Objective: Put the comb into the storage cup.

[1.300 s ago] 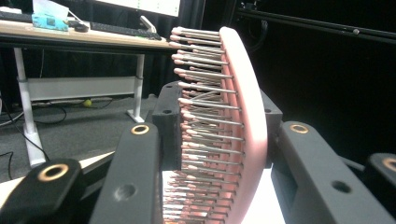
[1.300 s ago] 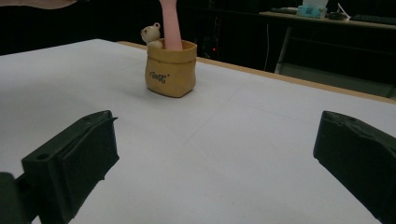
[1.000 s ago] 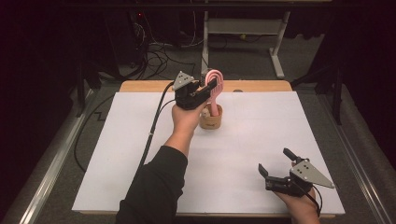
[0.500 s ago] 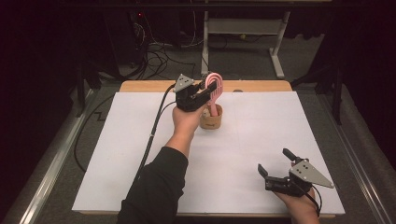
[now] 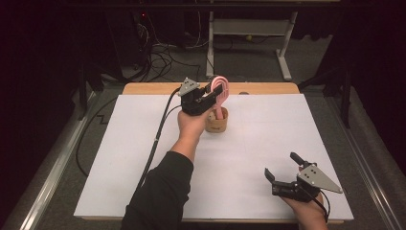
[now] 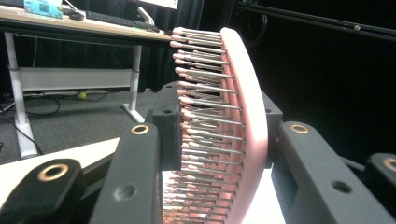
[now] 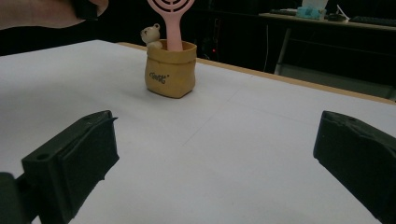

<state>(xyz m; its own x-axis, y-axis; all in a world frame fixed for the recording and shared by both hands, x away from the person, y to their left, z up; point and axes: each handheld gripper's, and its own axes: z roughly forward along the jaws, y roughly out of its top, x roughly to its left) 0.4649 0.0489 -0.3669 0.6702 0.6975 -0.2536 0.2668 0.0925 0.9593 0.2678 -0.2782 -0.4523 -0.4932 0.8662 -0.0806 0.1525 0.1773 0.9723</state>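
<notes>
A: Where is the pink hairbrush [image 5: 220, 91] seen?

B: It is held upright by its head in the left gripper [image 5: 210, 95], jaws clamped on it; the handle is set down inside the small tan pot [image 5: 216, 123] near the far edge of the white table [image 5: 119, 158]. A little bear figure [image 7: 150, 35] is seen at the pot's rim, beside the handle.

A: And the right gripper [image 5: 281, 168]?

B: It is kept low at the near right corner, well apart from the pot, jaws spread wide with nothing between them
</notes>
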